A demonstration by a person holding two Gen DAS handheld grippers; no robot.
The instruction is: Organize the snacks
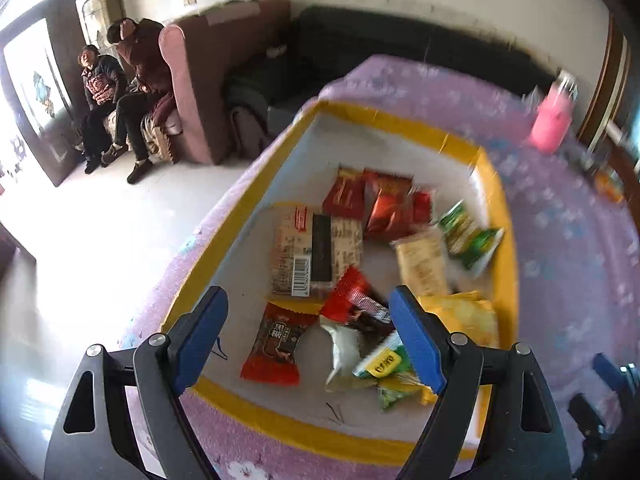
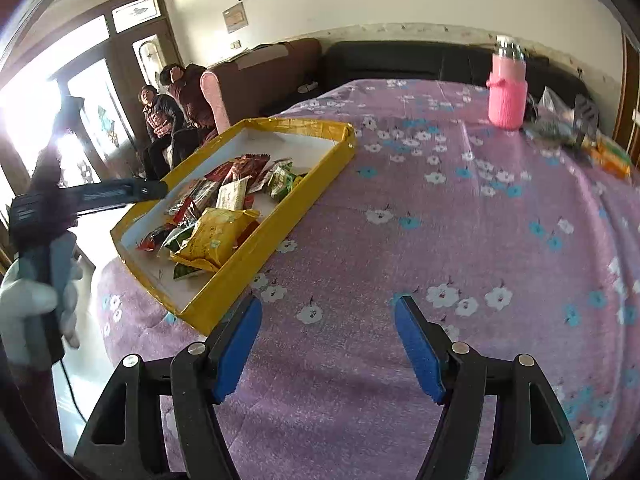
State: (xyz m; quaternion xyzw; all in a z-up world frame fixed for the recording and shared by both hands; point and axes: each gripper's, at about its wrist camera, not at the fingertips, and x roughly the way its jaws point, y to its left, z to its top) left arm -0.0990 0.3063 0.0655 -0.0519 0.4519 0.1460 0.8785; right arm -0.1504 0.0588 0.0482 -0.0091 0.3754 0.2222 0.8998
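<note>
A white tray with a yellow rim (image 1: 400, 120) sits on the purple floral tablecloth (image 2: 440, 220) and holds several snack packets. My left gripper (image 1: 308, 296) hangs open just above the tray's near half. Under its gap lie a red packet (image 1: 352, 300) and a dark red packet (image 1: 276, 344); nothing is pinched. A beige barcode packet (image 1: 308, 252), red packets (image 1: 384, 204), a green packet (image 1: 468, 236) and a yellow packet (image 1: 460, 316) lie around them. My right gripper (image 2: 328, 304) stands open over bare cloth, right of the tray (image 2: 304, 208). A gloved hand (image 2: 28, 300) holds the left gripper (image 2: 158, 189).
A pink bottle (image 2: 506, 92) stands at the table's far side, with bags and clutter (image 2: 580, 136) to its right. The table edge drops to the floor just left of the tray. Two people (image 1: 120, 92) sit on a sofa beyond, at the left.
</note>
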